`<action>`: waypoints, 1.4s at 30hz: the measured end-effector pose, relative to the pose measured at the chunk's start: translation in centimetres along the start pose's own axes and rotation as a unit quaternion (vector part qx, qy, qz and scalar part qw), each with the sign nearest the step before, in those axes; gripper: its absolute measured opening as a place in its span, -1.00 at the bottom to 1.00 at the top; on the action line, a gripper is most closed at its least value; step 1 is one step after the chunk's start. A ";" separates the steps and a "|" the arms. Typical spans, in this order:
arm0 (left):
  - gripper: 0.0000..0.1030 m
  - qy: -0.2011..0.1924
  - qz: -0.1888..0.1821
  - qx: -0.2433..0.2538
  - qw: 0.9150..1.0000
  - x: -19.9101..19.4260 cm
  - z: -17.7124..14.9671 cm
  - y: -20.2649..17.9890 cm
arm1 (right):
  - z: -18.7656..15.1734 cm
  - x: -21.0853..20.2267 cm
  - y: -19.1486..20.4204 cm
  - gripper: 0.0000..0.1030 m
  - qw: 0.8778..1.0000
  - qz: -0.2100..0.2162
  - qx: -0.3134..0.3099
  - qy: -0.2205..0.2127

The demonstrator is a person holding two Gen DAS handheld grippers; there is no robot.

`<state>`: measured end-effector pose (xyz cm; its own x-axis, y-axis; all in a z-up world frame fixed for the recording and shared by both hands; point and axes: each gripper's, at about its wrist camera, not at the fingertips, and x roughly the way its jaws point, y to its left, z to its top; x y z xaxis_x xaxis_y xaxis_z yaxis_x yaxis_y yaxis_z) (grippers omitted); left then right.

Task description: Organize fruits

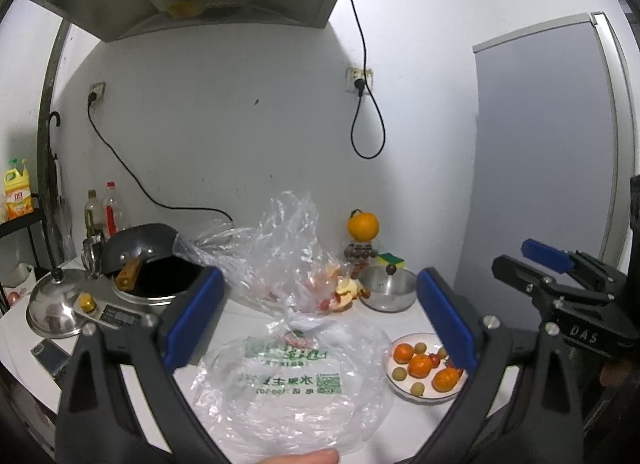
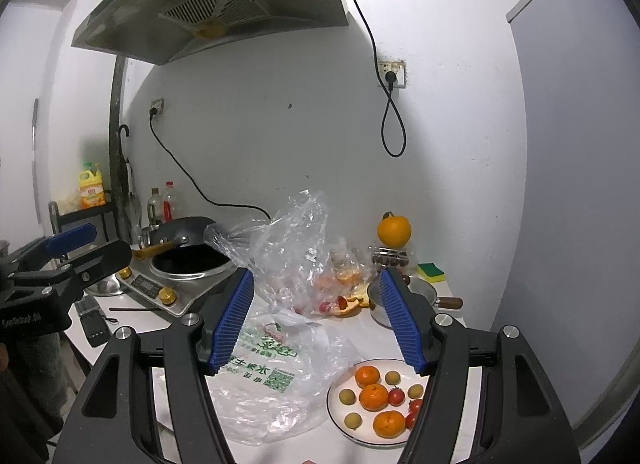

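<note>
A white plate (image 2: 340, 414) at the counter's front right holds three mandarins (image 2: 374, 397), several small yellow-green fruits (image 2: 392, 377) and cherry tomatoes (image 2: 396, 396); it also shows in the left wrist view (image 1: 390, 350). A flat printed plastic bag (image 1: 288, 384) lies left of the plate. Behind it a crumpled clear bag (image 2: 296, 252) holds orange peel and small red fruits. My left gripper (image 1: 320, 320) is open and empty above the printed bag. My right gripper (image 2: 318, 320) is open and empty above the bags and the plate's left edge.
A large orange (image 1: 363, 225) sits on a box of dark fruits at the back wall. A steel pan (image 1: 388, 288) and a sponge (image 2: 431, 271) stand nearby. An induction cooker with a wok (image 2: 188, 260), a steel lid (image 1: 54, 308) and bottles (image 1: 110, 212) fill the left.
</note>
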<state>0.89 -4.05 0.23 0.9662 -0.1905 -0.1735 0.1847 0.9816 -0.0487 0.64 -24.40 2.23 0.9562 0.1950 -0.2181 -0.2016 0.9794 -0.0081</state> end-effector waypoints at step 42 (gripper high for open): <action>0.90 0.020 -0.001 0.004 1.000 1.4 -1.2 -0.1 | -1.3 1.4 -0.8 0.33 0.999 -0.016 0.006 0.027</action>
<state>1.96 -4.41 -1.17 0.9577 -0.1932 -0.2133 0.1888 0.9812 -0.0411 1.89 -25.00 0.70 0.9492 0.1602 -0.2709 -0.1677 0.9858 -0.0044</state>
